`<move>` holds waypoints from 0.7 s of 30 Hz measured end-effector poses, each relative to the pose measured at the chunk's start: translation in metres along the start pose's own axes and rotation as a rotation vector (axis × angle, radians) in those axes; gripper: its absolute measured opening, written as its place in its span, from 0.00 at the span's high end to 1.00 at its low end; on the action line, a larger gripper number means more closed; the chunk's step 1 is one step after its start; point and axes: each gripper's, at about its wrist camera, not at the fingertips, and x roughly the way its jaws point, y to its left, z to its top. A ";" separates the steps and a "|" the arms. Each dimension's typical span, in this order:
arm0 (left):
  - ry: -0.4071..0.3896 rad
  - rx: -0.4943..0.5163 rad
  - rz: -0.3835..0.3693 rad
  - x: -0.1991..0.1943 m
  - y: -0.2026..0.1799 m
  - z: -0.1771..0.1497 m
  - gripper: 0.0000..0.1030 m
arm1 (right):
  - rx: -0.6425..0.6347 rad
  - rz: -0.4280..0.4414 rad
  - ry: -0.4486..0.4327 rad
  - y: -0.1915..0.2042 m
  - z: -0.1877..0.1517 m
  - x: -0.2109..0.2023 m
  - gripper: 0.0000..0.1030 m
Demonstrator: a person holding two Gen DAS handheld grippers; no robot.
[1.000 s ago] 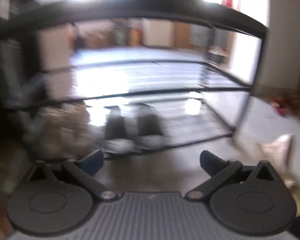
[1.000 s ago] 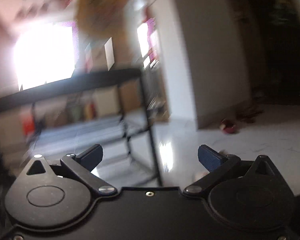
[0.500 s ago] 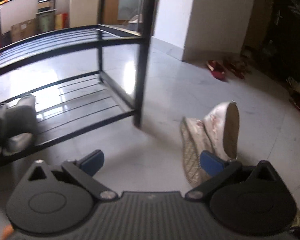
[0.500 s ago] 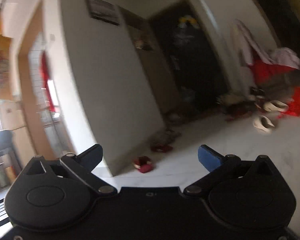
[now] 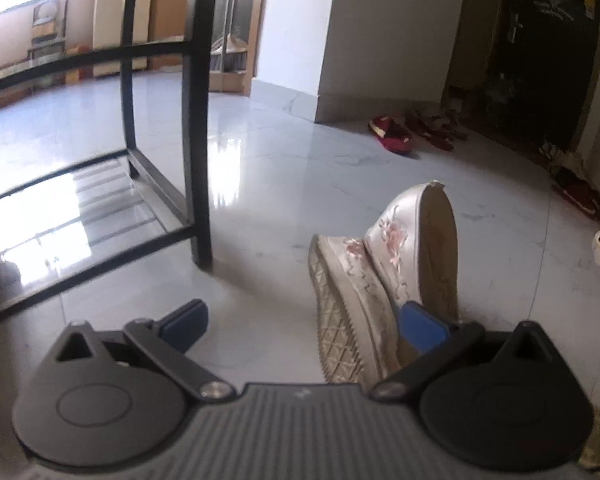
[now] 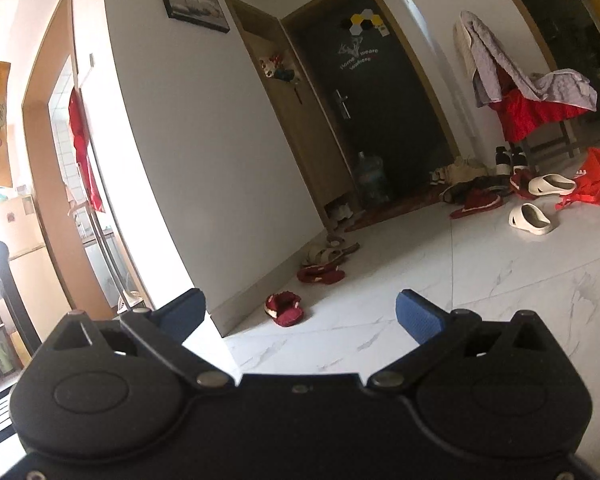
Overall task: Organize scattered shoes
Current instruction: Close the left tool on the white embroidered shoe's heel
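In the left wrist view a pair of white floral embroidered shoes [image 5: 384,264] lies on its side on the tiled floor, soles showing, just right of the black shoe rack [image 5: 196,120]. My left gripper [image 5: 302,322] is open, low over the floor, its right finger beside the shoes' heels. In the right wrist view my right gripper [image 6: 300,312] is open and empty, pointing across the room. A red slipper [image 6: 284,308] lies by the wall corner; more red slippers [image 6: 320,274] sit further back.
White slides [image 6: 534,220] and dark shoes are scattered near the dark door [image 6: 364,100]. A chair draped with cloth [image 6: 528,96] stands at the right. Red slippers [image 5: 390,136] lie by the wall in the left wrist view.
Both views have swung right, away from the rack's shelves. The left gripper has come closer to the white floral shoes; the right view has settled on the door area.
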 end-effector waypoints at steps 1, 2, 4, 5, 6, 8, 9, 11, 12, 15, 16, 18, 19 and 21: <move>0.008 -0.018 -0.006 0.005 0.000 0.000 0.01 | -0.002 0.002 0.001 0.001 -0.001 0.001 0.00; 0.015 -0.033 -0.010 0.009 0.000 0.000 0.01 | -0.004 0.003 0.002 0.002 -0.001 0.000 0.00; 0.037 -0.060 -0.031 0.022 -0.005 -0.001 0.01 | -0.008 0.005 0.010 0.004 -0.004 0.001 0.00; 0.044 -0.060 -0.032 0.027 -0.008 -0.001 0.01 | -0.009 0.006 0.014 0.006 -0.004 0.001 0.00; 0.049 -0.055 -0.025 0.031 -0.010 0.000 0.01 | -0.008 0.007 0.019 0.006 -0.005 0.002 0.00; 0.089 -0.044 0.018 0.045 -0.017 0.000 0.01 | -0.007 0.009 0.028 0.006 -0.006 0.004 0.00; 0.107 -0.047 0.026 0.051 -0.018 0.000 0.01 | -0.008 0.009 0.029 0.007 -0.007 0.005 0.00; 0.116 -0.054 0.015 0.059 -0.020 -0.001 0.01 | -0.010 0.010 0.033 0.008 -0.010 0.006 0.00; 0.128 -0.048 0.015 0.064 -0.022 -0.001 0.01 | -0.010 0.011 0.036 0.008 -0.011 0.007 0.00; 0.209 -0.020 0.041 0.085 -0.030 -0.001 0.01 | -0.007 0.010 0.044 0.008 -0.012 0.010 0.00; 0.216 -0.008 0.043 0.088 -0.033 -0.002 0.01 | -0.006 0.010 0.047 0.008 -0.012 0.011 0.00; 0.216 0.017 0.042 0.093 -0.039 -0.004 0.01 | -0.005 0.016 0.057 0.009 -0.014 0.012 0.00; 0.216 0.029 0.048 0.096 -0.040 -0.007 0.02 | -0.008 0.024 0.057 0.010 -0.015 0.012 0.00; 0.262 0.006 0.047 0.102 -0.037 -0.012 0.10 | -0.017 0.034 0.050 0.012 -0.017 0.011 0.00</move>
